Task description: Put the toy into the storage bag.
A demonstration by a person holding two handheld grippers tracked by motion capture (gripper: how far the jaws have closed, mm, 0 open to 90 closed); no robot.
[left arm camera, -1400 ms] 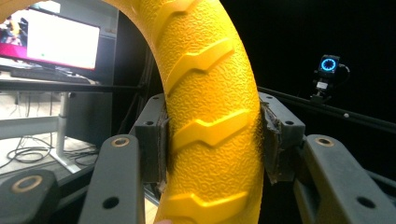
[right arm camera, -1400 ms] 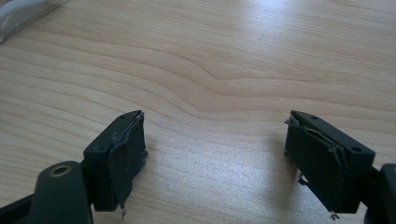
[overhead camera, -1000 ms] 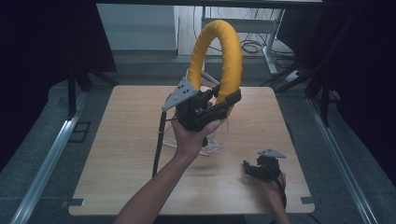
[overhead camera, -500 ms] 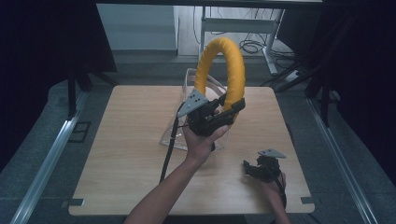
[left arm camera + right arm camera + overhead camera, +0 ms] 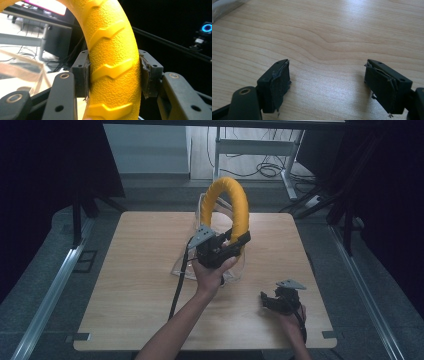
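My left gripper (image 5: pixel 234 243) is shut on a thick yellow ring with a tyre-like tread (image 5: pixel 241 206). It holds the ring upright above the middle of the wooden table (image 5: pixel 125 270). In the left gripper view both pads press the ring (image 5: pixel 112 62) from either side. A clear plastic bag (image 5: pixel 183 269) lies under and behind the ring, and its translucent edge (image 5: pixel 22 67) shows at the left. My right gripper (image 5: pixel 265 300) sits low at the table's front right. Its jaws stand wide open over bare wood (image 5: pixel 327 85), with nothing between them.
Metal rails (image 5: pixel 50 290) run along both sides of the table. A desk frame with cables (image 5: pixel 260 150) stands on the floor behind it. A corner of clear plastic (image 5: pixel 224 7) shows at the top left of the right gripper view.
My left hand has come down with the yellow ring toward the clear bag. The right gripper has stayed where it was.
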